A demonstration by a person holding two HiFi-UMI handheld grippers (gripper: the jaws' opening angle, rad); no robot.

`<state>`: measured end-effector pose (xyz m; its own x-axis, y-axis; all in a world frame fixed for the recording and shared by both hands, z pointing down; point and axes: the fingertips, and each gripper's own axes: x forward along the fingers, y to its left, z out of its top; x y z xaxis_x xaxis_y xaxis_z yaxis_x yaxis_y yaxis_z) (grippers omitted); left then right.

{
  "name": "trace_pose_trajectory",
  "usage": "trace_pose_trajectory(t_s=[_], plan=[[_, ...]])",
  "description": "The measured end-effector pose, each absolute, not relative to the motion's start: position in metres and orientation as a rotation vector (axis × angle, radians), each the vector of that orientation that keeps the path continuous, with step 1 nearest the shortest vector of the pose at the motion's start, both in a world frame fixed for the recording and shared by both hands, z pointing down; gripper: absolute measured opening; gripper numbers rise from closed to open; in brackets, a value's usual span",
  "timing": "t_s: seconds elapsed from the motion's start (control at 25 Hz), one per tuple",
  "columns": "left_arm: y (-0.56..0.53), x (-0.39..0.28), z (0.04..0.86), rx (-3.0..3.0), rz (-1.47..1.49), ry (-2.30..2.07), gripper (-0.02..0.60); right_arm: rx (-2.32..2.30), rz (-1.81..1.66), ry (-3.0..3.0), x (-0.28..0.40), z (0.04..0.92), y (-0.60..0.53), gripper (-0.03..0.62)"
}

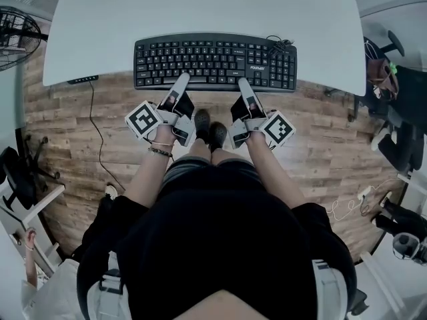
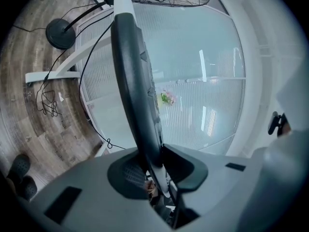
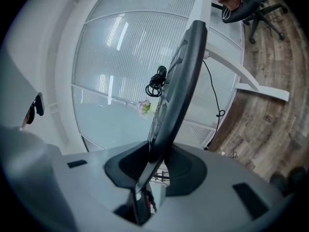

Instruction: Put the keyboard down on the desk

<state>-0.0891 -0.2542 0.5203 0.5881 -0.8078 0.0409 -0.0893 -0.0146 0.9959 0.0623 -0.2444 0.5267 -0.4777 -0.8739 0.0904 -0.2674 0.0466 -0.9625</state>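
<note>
We hold the keyboard (image 1: 215,62) at the counter's (image 1: 200,5) near edge. Left tongs (image 1: 181,80) and right tongs (image 1: 243,83) clamp its front rim.

Black top (image 1: 220,245), striped shorts (image 1: 183,168), bracelets (image 1: 160,149), grey left claw (image 1: 182,79), grey right claw (image 1: 243,84)

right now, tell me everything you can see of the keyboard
The keyboard is black, full-size and looks like plastic, with white-lettered keys and a number pad at its right end. A coiled black cable is bunched at its far right corner. It lies level, keys up, long side along the front of the white desk, its near edge past the desk's edge. The left gripper and right gripper each clamp that near edge. Whether it already rests on the desk cannot be told.
</note>
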Motion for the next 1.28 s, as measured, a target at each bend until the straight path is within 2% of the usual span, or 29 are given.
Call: trace_pose_trajectory(t_s=[1.28], plan=[[-0.255, -0.088, 0.525, 1.541, -0.617, -0.786, 0.104, -1.102, -1.507, 1.752, 0.061, 0.532, -0.244, 0.098]])
